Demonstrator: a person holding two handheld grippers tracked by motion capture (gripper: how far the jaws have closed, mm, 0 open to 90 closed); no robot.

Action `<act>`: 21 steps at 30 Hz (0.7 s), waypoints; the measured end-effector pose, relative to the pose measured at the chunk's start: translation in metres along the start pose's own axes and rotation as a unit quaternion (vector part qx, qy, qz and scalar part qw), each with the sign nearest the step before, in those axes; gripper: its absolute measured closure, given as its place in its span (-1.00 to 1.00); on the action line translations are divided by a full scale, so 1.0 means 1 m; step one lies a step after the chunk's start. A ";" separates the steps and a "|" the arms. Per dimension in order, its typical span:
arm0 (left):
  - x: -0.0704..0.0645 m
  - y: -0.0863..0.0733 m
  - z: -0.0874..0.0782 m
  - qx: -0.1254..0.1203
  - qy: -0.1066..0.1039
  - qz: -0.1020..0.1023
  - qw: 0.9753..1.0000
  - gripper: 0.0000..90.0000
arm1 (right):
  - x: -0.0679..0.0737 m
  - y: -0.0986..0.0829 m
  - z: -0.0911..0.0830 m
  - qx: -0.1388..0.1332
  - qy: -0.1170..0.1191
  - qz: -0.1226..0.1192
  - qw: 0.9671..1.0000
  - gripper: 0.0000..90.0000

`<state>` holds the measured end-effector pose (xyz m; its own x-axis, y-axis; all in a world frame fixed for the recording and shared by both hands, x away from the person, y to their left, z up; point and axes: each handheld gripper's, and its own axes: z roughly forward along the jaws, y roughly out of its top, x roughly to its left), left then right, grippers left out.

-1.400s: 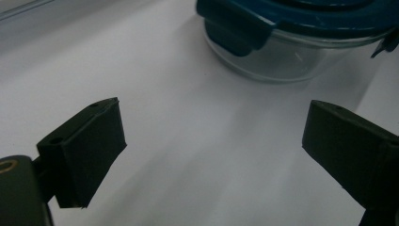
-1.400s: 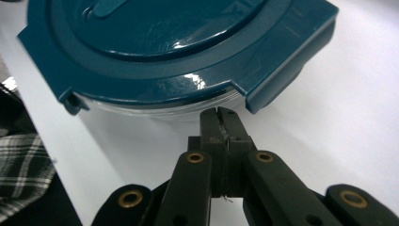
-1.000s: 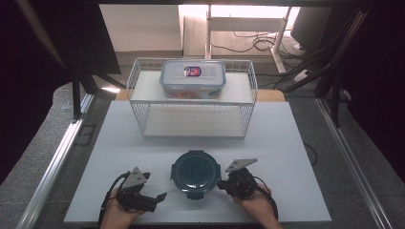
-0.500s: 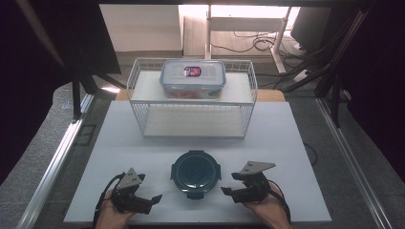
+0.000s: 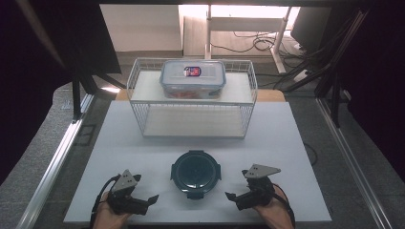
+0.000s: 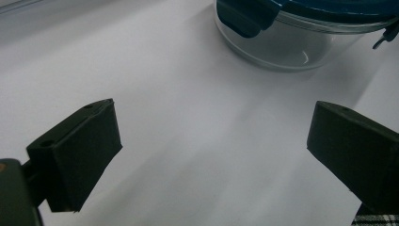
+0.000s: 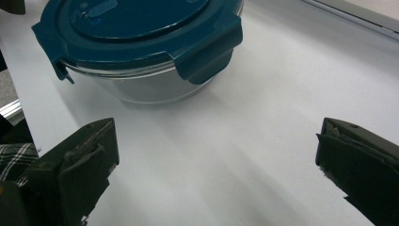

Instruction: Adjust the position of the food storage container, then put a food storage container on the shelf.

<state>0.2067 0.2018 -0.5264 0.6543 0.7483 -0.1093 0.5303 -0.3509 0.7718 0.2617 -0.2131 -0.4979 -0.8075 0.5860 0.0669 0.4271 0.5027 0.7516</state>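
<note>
Tongs status, L to R: left tongs [image 5: 154, 197] rest low on the white desk [image 5: 296, 143], jaws spread wide, nothing between them; in the left gripper view only bare desk lies between the pads. Round glass container [image 5: 196, 171] w/ dark blue snap-on lid [image 7: 136, 19] stands upright on the desk between both tongs, near its front edge, touching neither. Right tongs [image 5: 229, 195] likewise spread wide, empty, jaws aimed at the container.

Handling, est.: glass body is rigid, smooth, prob. slippery under the pads, fairly heavy for its size and breakable if dropped. Contents cannot be made out. Lid flaps [image 7: 207, 52] appear latched down. Recommended hold: opposite sides at the lid rim, one pair of tongs per side, avoiding the bare curved glass wall. Lift level; keep clear of the wire basket [image 5: 143, 95] behind.
</note>
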 end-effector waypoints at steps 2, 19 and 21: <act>0.000 0.000 0.000 0.000 0.000 0.001 1.000 -0.94 | 0.000 0.000 0.000 0.001 -0.002 -0.001 1.000 -1.00; -0.002 0.002 0.006 0.003 -0.027 -0.011 1.000 -0.93 | 0.002 0.004 0.001 0.003 -0.004 0.001 1.000 -0.99; -0.003 0.003 0.006 0.004 -0.030 -0.013 0.999 -0.93 | 0.003 0.005 0.001 0.003 -0.005 0.004 1.000 -0.99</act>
<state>0.2097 0.1950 -0.5274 0.6721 0.7216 -0.1664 0.5510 -0.3371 0.7634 0.2617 -0.2083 -0.4942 -0.7996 0.5969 0.0660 0.4365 0.5022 0.7466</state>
